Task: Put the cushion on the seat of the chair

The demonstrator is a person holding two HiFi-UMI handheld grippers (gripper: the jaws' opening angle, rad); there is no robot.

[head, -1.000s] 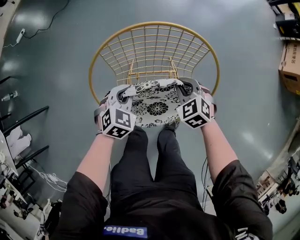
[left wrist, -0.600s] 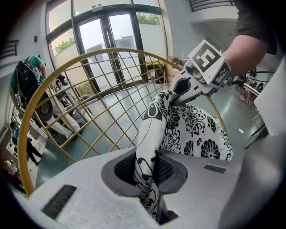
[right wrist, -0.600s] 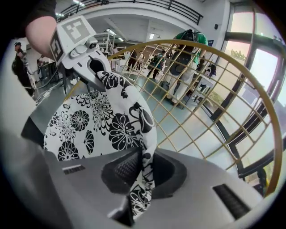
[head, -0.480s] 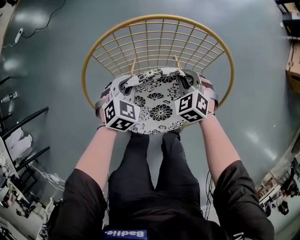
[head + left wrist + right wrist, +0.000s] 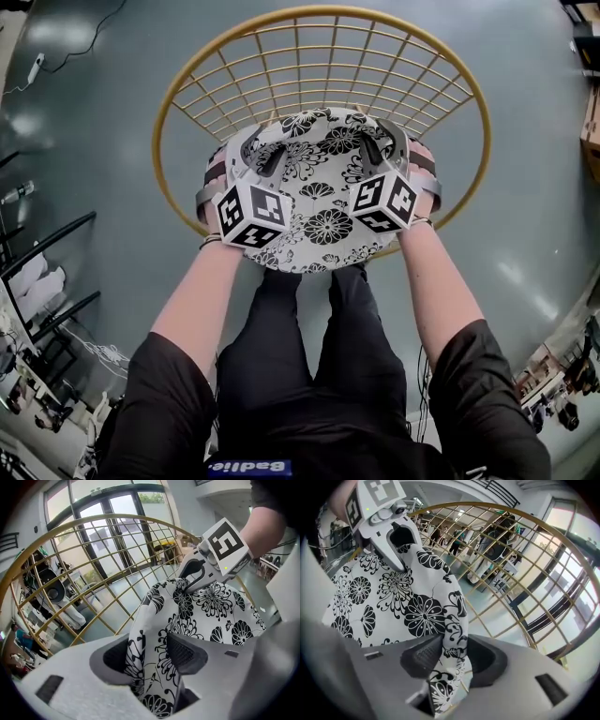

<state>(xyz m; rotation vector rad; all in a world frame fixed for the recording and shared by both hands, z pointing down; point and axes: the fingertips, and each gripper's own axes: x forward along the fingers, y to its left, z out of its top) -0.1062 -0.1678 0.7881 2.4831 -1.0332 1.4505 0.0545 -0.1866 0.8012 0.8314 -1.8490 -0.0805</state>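
Note:
The round white cushion with black flowers lies on the seat of the gold wire chair, its far edge against the curved backrest. My left gripper is at the cushion's far left edge and my right gripper at its far right edge. In the left gripper view a fold of the cushion still stands between my left gripper pads, which are opening and no longer pinch it. The right gripper is opening the same way, with the cushion edge loose between its pads.
The wire backrest curves close behind both grippers. A cardboard box sits at the right edge of the grey floor and black frames with cables at the left. People stand beyond the backrest in the right gripper view.
Both grippers moved forward and down, carrying the cushion from in front of the chair onto its seat. The cushion now lies flat and spread out.

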